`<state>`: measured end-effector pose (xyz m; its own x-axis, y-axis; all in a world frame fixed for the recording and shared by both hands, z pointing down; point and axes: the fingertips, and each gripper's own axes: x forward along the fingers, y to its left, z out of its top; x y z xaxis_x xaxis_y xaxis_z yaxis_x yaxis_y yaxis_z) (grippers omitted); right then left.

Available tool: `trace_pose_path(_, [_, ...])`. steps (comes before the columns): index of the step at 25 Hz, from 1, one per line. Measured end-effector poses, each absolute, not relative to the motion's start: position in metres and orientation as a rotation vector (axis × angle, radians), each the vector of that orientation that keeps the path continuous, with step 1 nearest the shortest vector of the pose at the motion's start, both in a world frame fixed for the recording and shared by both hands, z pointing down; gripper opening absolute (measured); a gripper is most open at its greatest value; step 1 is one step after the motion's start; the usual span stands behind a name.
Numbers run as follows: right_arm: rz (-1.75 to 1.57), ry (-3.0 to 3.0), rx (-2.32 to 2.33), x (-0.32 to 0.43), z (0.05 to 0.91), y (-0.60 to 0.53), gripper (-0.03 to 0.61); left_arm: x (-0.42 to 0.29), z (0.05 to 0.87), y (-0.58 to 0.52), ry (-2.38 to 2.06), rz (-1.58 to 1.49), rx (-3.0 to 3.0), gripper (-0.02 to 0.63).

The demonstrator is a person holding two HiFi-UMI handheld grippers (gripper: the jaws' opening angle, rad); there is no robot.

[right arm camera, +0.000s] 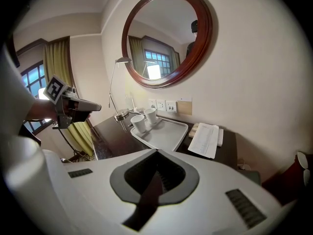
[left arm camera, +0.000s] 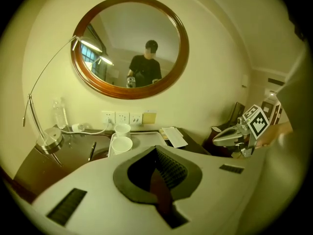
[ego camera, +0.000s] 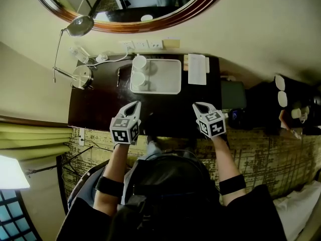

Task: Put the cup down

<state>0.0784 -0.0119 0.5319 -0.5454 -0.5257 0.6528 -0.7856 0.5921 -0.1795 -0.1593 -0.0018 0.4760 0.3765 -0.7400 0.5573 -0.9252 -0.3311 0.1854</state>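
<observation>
Checking the claws first: left gripper and right gripper each have the jaws pressed together with nothing between them. Both are held over the near edge of the dark wooden desk.

Two white cups stand at the left end of the white rectangular tray, neither held. Whether they touch each other is unclear.

Each gripper view loses its lower half to that gripper's own white housing, so the near desk is covered there. In the head view the person's dark clothing blocks everything below the desk edge.

The round brown-framed mirror is cut off at the top of the head view. Only the left gripper view shows a person reflected in it; the right gripper view shows a window there. A slim dark item left of the tray is probably a pen.
</observation>
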Motion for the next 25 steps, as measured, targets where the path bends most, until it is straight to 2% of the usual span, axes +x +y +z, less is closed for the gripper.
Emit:
trace_pose_path(11, [0.623, -2.281, 1.0, 0.058, 0.54, -0.011, 0.006, -0.188, 0.481, 0.003, -1.563, 0.472, 2.137, 0.017])
trace_pose_path(12, [0.629, -2.278, 0.998, 0.057, 0.541, -0.011, 0.006, -0.19, 0.483, 0.003, -1.575, 0.448, 2.138, 0.093])
trace_pose_path(13, [0.632, -2.274, 0.995, 0.056, 0.542, -0.01, 0.006, -0.19, 0.486, 0.002, -1.586, 0.42, 2.139, 0.223])
trace_pose_path(14, [0.633, -2.271, 0.991, 0.055, 0.543, -0.009, 0.006, -0.191, 0.49, 0.001, -1.595, 0.398, 2.141, 0.315])
trace_pose_path(16, [0.633, -2.26, 0.983, 0.055, 0.545, -0.007, 0.006, -0.192, 0.504, -0.003, -1.619, 0.381, 2.137, 0.415])
trace_pose_path(20, [0.646, -2.234, 0.991, 0.06, 0.553, -0.003, 0.006, -0.196, 0.541, -0.021, -1.665, 0.372, 2.086, 0.5])
trace_pose_path(25, [0.682, -2.193, 1.01, 0.066, 0.568, -0.002, 0.006, -0.197, 0.581, -0.057, -1.683, 0.335, 2.044, 0.553])
